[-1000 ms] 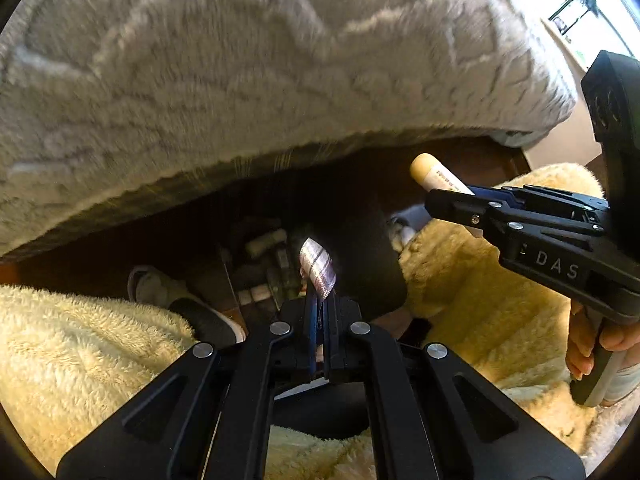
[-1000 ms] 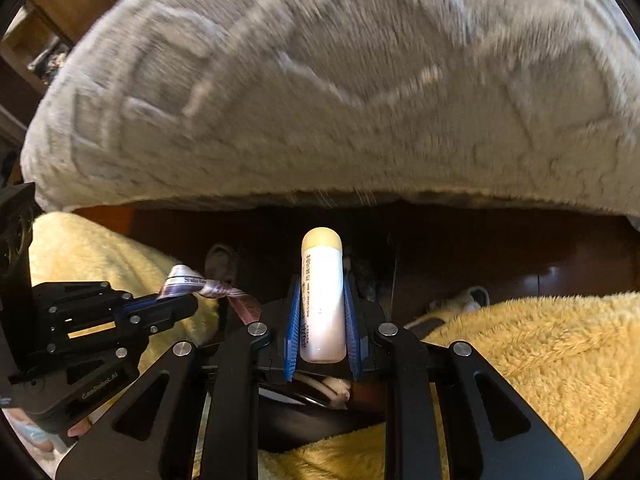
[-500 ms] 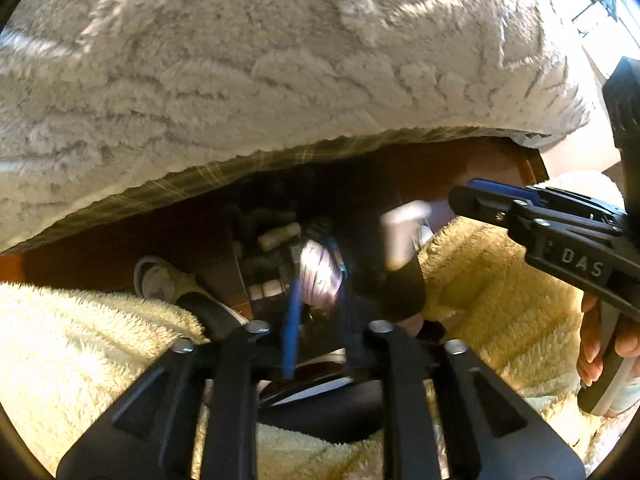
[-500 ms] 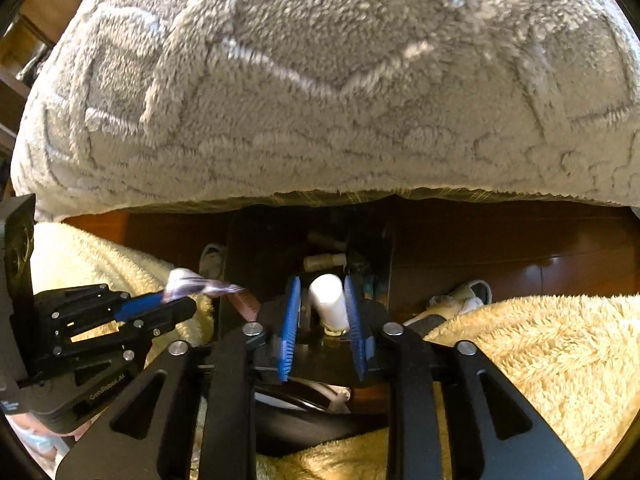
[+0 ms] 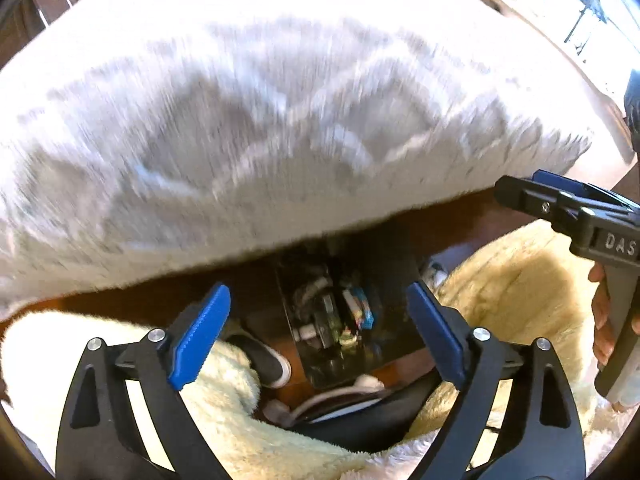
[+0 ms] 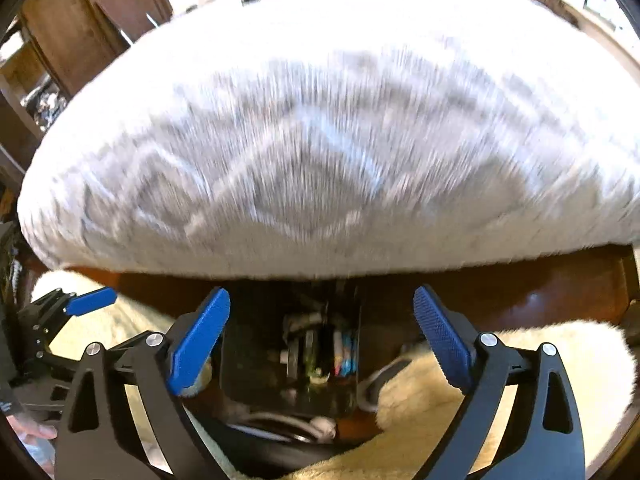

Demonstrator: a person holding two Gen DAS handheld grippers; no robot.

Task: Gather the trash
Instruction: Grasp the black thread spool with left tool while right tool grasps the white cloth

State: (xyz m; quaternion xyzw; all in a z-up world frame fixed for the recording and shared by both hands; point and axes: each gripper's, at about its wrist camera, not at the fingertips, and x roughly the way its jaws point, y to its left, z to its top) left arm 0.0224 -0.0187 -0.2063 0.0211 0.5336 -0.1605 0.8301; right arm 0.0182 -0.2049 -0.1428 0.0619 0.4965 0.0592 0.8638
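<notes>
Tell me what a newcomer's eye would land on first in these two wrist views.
First, the big grey-white fluffy blanket filling the upper half of both views. Then the bright blue pads of the left gripper, opening with nothing between them, framing a dark bin of trash below, with cream fleece on either side.

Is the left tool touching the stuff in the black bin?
Apart. The left wrist view shows the left tool, jaws opening and empty, above the black bin; the trash lies down inside.

One legible marking — "DAS" — on the right tool (image 5: pixel 618 240).
</notes>
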